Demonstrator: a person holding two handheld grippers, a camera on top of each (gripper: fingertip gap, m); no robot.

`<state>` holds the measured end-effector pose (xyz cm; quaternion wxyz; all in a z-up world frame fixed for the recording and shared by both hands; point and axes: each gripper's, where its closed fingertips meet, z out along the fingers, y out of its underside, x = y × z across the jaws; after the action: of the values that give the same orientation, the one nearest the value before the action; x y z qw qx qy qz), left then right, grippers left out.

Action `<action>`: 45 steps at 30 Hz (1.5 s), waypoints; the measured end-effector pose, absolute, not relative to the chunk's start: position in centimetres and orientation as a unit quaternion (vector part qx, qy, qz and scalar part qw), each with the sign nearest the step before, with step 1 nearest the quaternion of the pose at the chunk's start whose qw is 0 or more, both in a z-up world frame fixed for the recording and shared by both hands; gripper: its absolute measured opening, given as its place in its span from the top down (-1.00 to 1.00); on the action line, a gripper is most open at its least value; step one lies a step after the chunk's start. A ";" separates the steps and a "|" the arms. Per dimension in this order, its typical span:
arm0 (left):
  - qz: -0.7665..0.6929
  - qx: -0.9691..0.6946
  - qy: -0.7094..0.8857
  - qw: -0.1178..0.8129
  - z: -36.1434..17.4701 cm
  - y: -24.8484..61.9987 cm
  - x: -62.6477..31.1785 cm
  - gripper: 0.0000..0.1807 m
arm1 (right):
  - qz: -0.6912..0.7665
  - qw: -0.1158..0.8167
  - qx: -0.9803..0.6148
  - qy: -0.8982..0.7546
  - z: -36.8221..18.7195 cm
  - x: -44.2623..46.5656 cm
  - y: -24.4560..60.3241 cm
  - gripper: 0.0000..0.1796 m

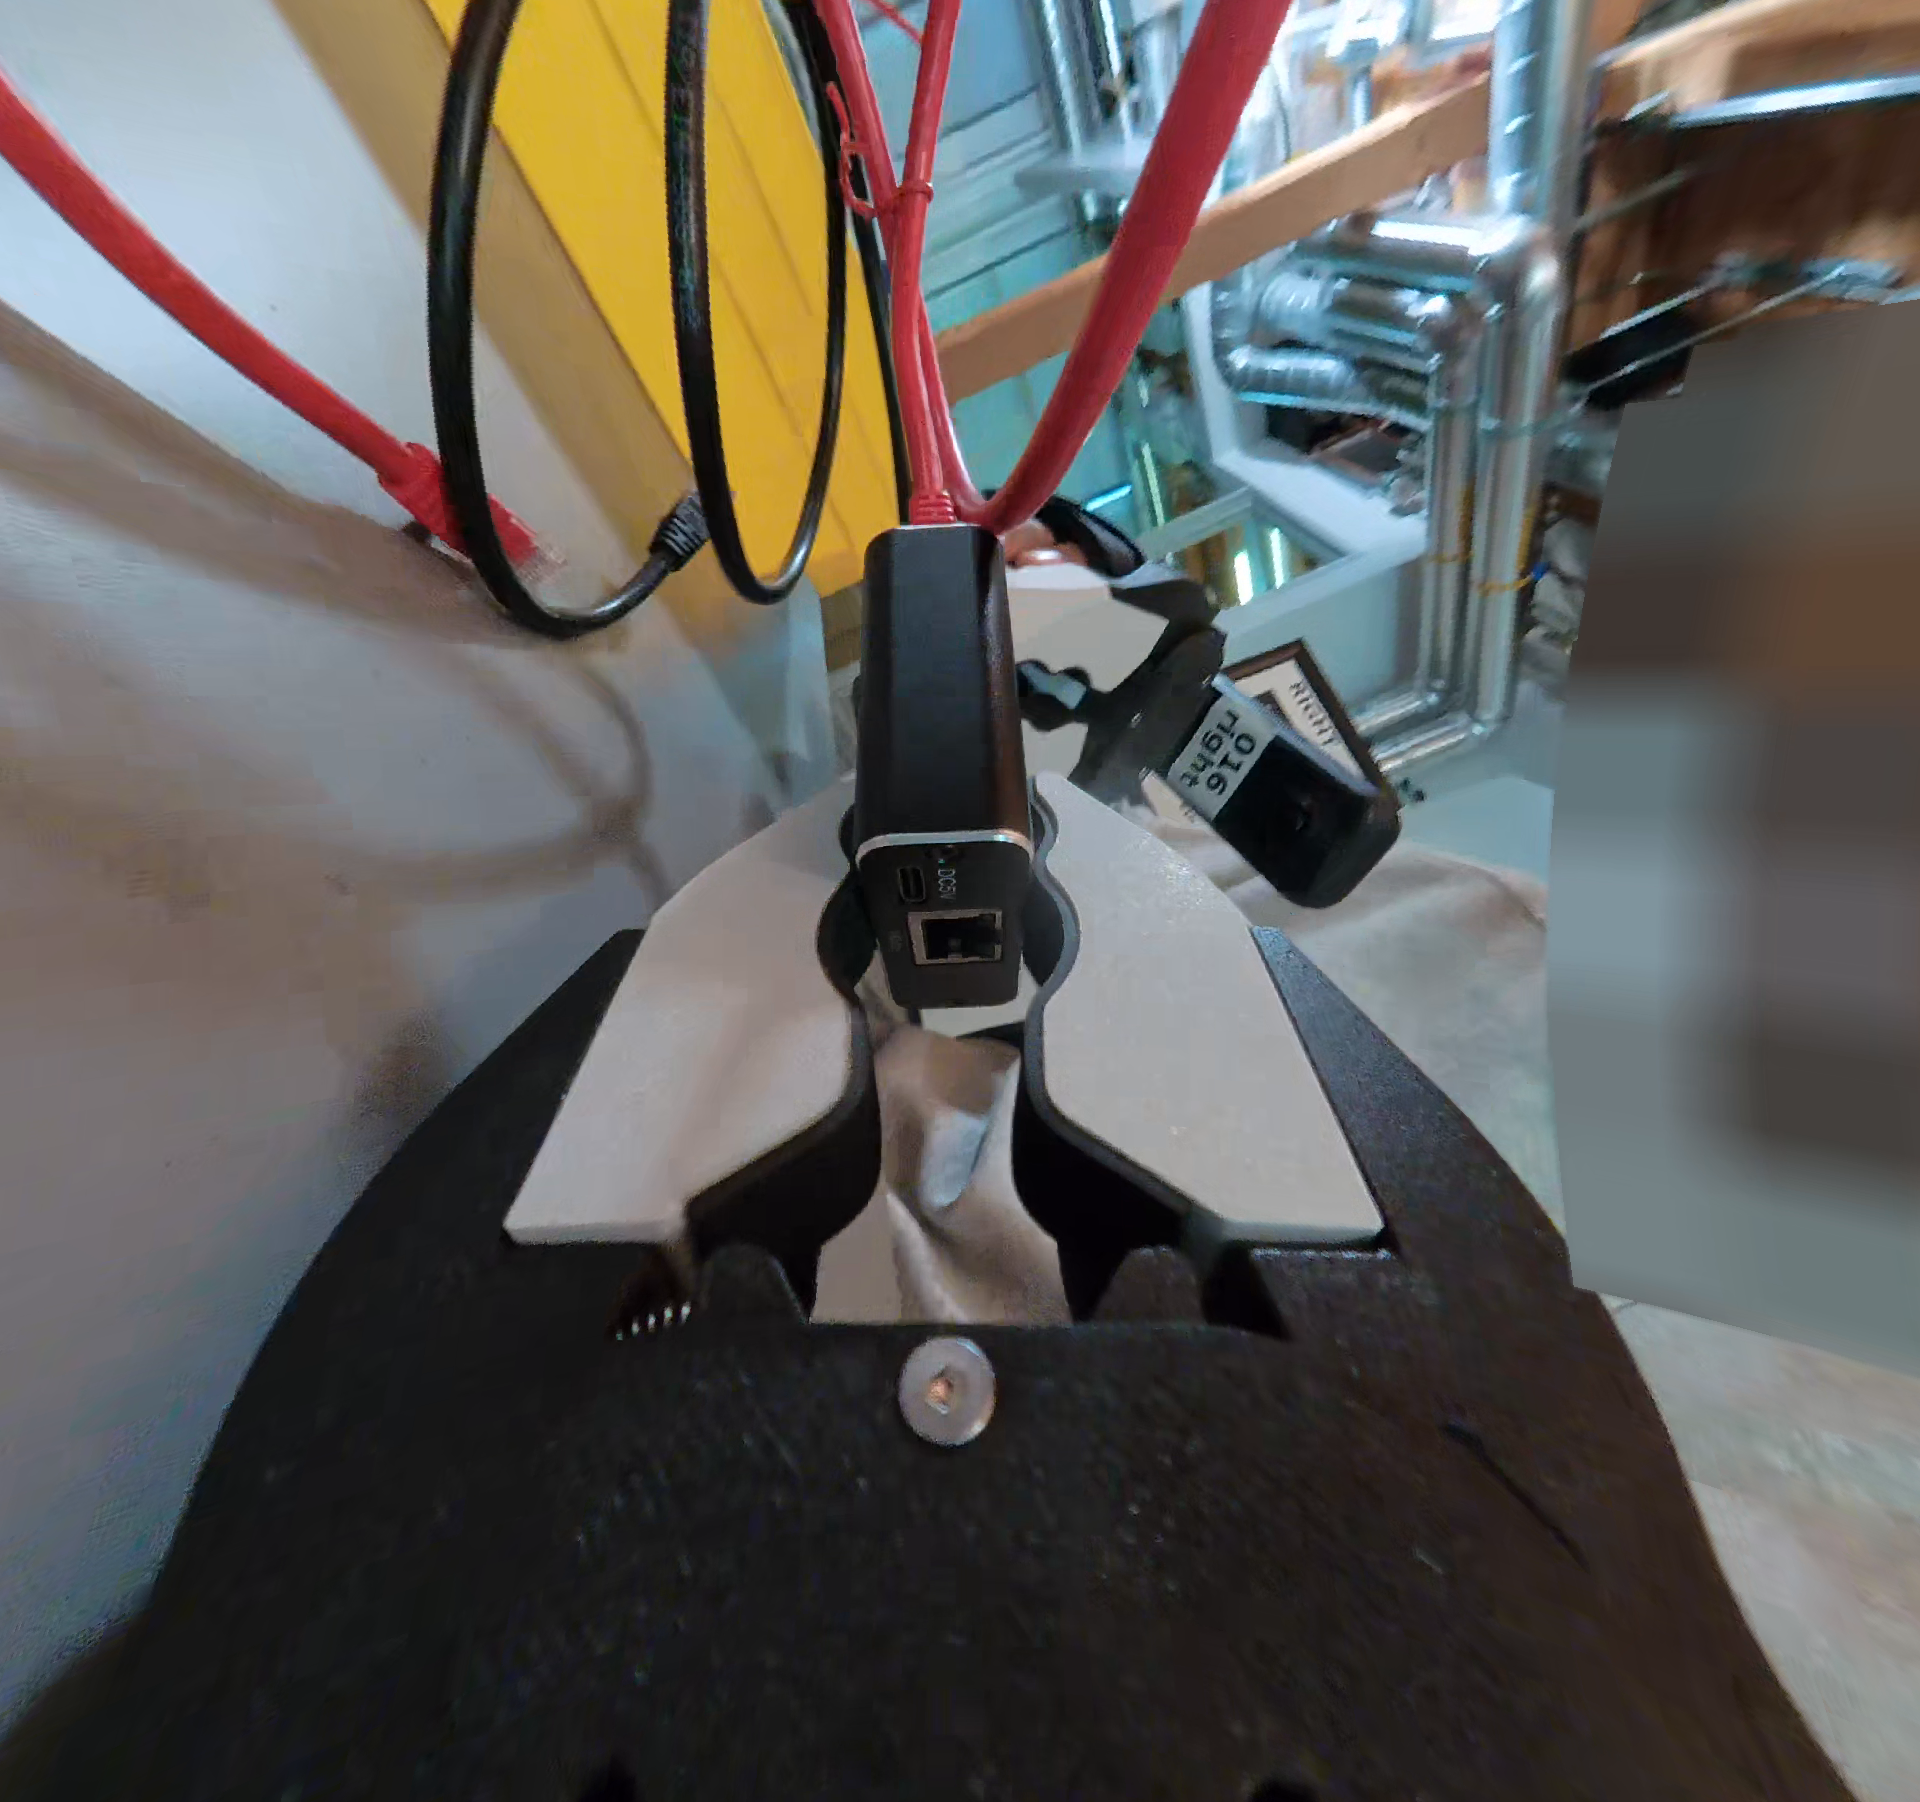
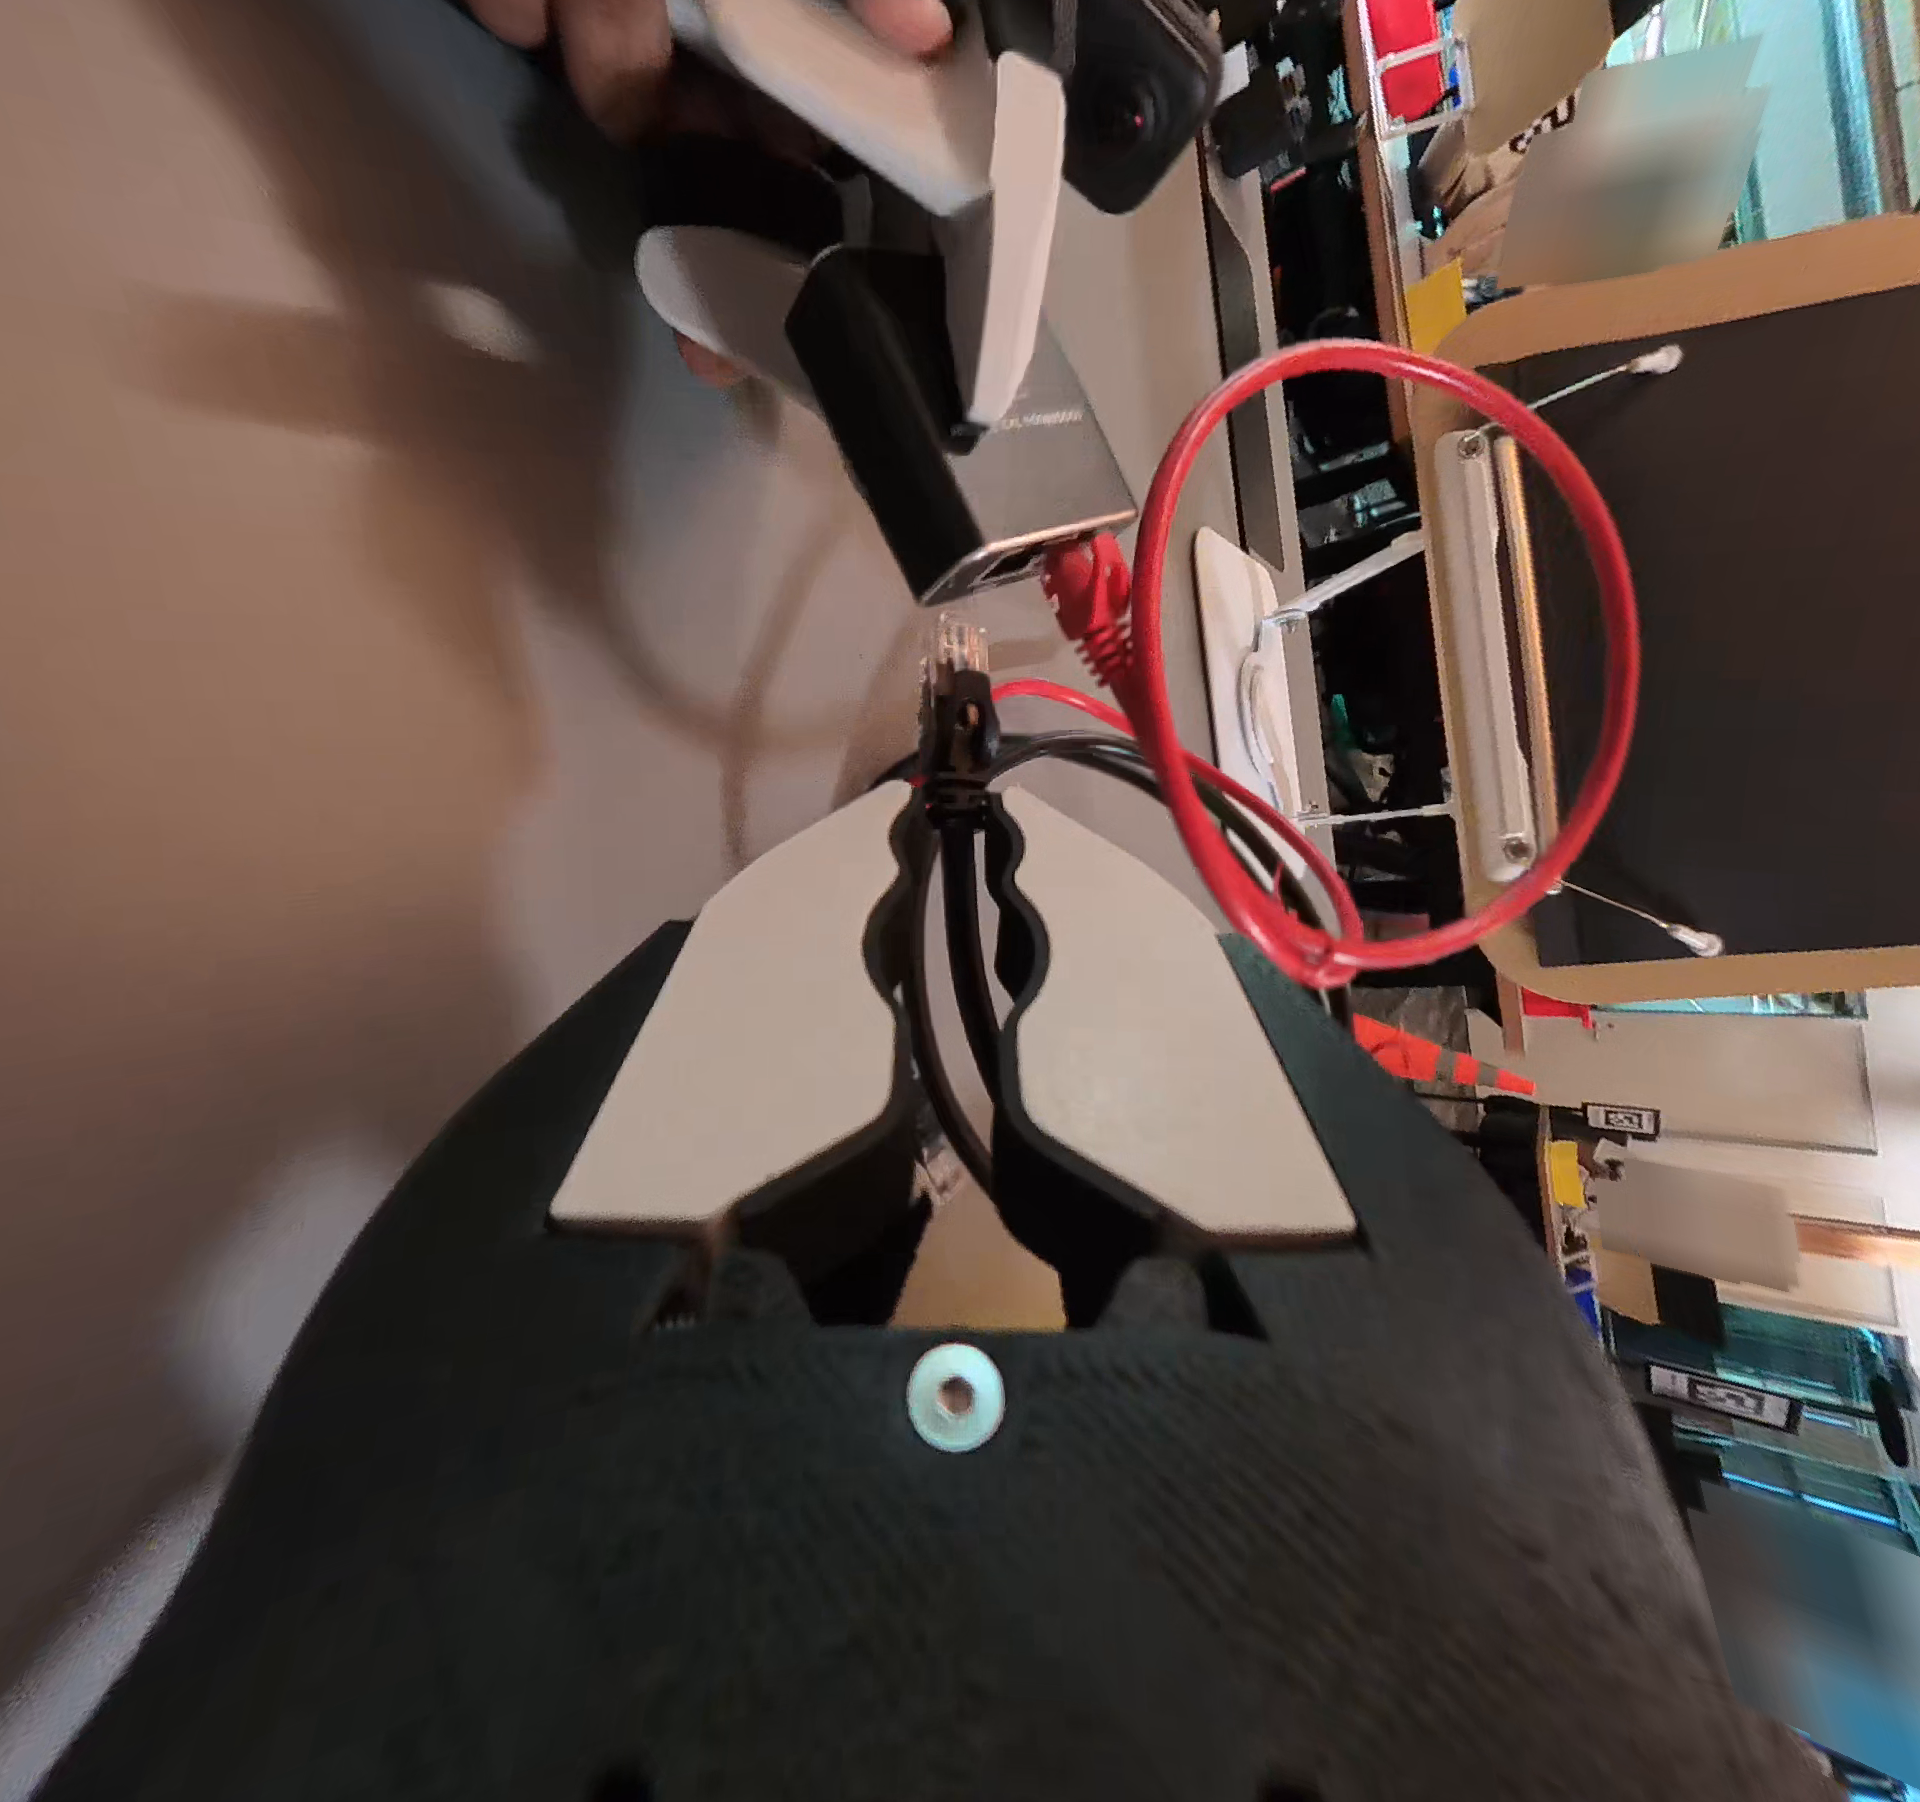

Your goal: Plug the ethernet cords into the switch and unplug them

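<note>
our left tongs clamp the black switch, a red cord already plugged into its far end. our right tongs pinch the black cord behind its clear plug, which sits just short of the switch's empty port.

Workshop: exposed ducting, cluttered shelves.

L tongs & R tongs both clamped, facing each other.
</note>
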<state>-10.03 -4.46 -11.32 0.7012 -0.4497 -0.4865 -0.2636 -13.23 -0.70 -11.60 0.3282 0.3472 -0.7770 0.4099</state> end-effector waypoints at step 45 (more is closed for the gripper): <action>-0.266 -0.569 -0.449 0.636 -13.0 -1.6 -7.7 0.72 | 0.424 0.318 0.395 -0.750 -12.8 -10.9 0.6 0.87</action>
<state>-7.72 -1.55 -12.97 0.6356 -0.5688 -0.4494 -0.2656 -10.95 0.59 -12.77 0.3184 0.3955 -0.7501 0.4237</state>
